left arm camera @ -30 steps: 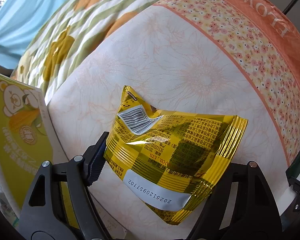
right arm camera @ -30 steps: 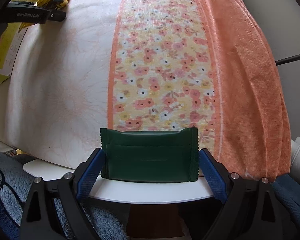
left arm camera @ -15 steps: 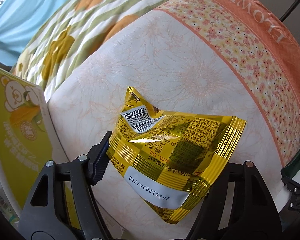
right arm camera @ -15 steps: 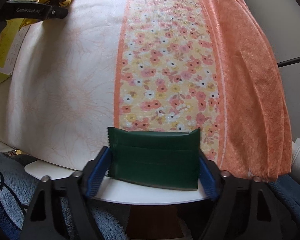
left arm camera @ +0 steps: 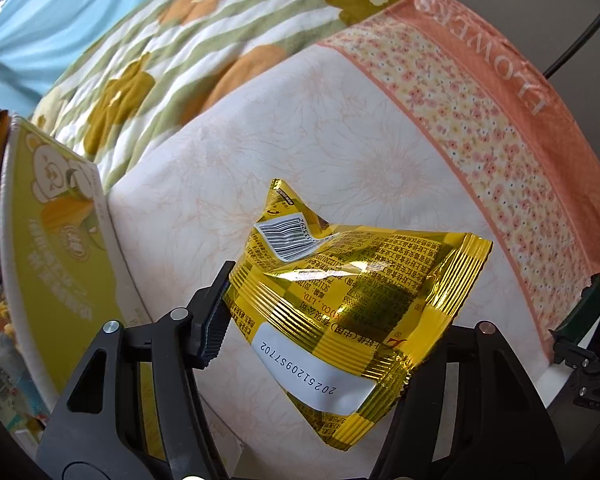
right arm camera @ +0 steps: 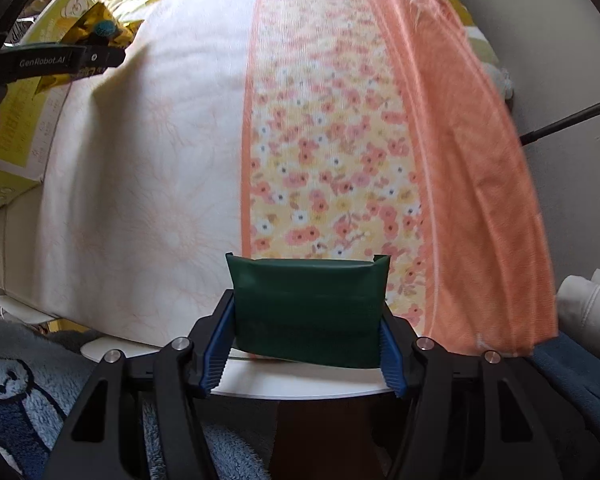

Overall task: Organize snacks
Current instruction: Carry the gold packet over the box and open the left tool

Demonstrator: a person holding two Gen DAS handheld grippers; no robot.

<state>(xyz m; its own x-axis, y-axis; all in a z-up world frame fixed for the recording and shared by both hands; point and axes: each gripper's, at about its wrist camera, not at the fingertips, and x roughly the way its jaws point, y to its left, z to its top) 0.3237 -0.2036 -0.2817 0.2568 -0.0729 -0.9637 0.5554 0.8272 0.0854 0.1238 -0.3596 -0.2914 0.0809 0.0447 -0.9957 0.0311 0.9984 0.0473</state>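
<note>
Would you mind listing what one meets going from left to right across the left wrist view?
Yellow-green bear box → left tongs gripping the yellow snack packet → floral orange-bordered cloth → dark green packet at the right edge.

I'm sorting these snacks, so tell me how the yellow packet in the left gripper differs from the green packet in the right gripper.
The yellow packet is shiny foil, printed with text and a barcode; the green packet is matte, plain dark green on the side shown. The yellow packet is crumpled and hangs tilted; the green packet sits flat and level. Both are sealed and clamped between fingers, in the left gripper and right gripper.
</note>
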